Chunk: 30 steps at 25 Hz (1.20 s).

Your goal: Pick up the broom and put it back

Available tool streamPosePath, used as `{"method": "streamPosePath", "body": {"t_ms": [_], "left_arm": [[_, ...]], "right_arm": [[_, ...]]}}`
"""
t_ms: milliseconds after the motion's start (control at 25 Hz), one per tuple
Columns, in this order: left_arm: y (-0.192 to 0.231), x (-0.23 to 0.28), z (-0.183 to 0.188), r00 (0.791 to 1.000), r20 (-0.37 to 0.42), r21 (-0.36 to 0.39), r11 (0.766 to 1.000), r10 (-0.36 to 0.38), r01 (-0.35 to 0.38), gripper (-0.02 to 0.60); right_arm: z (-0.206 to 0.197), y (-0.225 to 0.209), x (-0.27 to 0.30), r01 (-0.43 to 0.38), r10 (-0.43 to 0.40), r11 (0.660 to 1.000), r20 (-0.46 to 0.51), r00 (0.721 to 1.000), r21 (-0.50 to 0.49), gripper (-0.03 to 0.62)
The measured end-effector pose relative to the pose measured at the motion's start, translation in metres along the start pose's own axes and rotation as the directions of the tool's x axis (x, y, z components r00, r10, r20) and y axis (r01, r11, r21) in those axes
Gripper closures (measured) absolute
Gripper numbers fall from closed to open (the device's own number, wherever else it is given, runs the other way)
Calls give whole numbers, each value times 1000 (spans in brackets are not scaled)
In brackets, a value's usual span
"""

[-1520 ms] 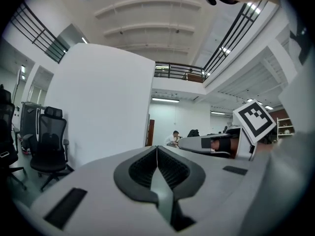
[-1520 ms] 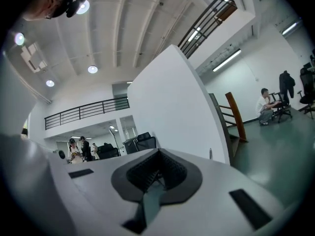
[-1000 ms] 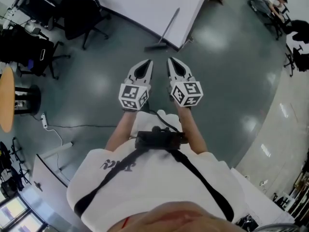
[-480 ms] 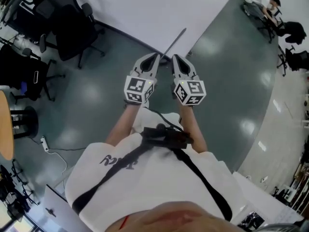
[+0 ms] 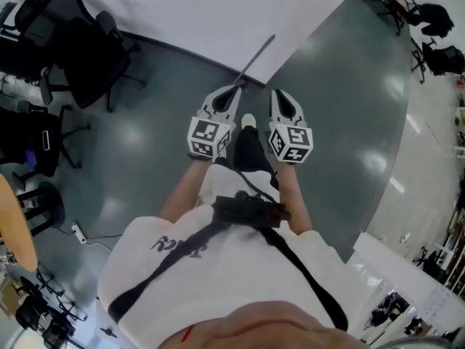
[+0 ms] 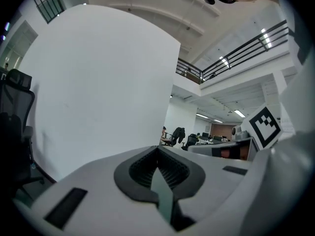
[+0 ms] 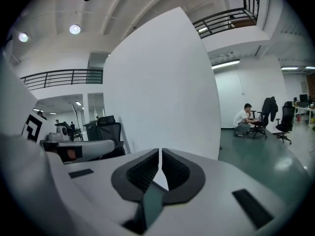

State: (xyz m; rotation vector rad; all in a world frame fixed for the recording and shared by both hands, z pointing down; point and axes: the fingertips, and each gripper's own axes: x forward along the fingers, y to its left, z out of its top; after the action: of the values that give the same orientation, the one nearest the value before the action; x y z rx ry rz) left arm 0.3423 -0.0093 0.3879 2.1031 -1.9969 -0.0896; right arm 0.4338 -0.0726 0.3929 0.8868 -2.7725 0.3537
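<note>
Grey broom [image 5: 256,57]: handle against white panel [image 5: 203,13], just beyond left tongs [image 5: 231,93].
Left tongs: together, empty.
Right tongs [image 5: 280,95]: together, empty.
Floor [image 5: 145,137]: dark green, glossy.

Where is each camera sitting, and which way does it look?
Head view: on the person's head, looking steeply down at shiny grey-green floor and thin grey broom handle; shows white shirt, left tongs, right tongs.
Left gripper view: rides the left tongs, looking along their closed jaws at the big white wall panel.
Right gripper view: rides the right tongs, facing that panel past closed jaws.
Shared: both gripper views see the panel.
</note>
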Motion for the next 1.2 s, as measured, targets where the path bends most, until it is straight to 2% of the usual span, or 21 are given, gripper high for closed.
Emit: {"method": "streamPosePath", "body": {"t_ms": [240,400,520,800,1000,1200], "left_arm": [[27,42,-32,996,-81,-3,999,-33,33,569],[29,82,-46,990,-126,-1,998,-64,64,569],[31,110,-60,985,-152,-16,997,-82,81,569],[50,163,-99,973,-214,-20,996,-89,87,569],[62,191,-124,963,-254,-9,996,-89,89,569],[91,208,-145,958,-279,-19,998,-62,59,569]], "right_arm": [[-34,-53,23,96,-94,995,-63,994,38,588],[-57,-104,28,164,-159,986,-130,979,28,588],[-73,-135,30,184,-178,983,-185,966,18,588],[-134,-180,58,184,-171,983,-311,935,12,586],[-179,-191,87,155,-134,988,-395,909,21,586],[-212,-189,132,117,-92,993,-438,894,29,586]]}}
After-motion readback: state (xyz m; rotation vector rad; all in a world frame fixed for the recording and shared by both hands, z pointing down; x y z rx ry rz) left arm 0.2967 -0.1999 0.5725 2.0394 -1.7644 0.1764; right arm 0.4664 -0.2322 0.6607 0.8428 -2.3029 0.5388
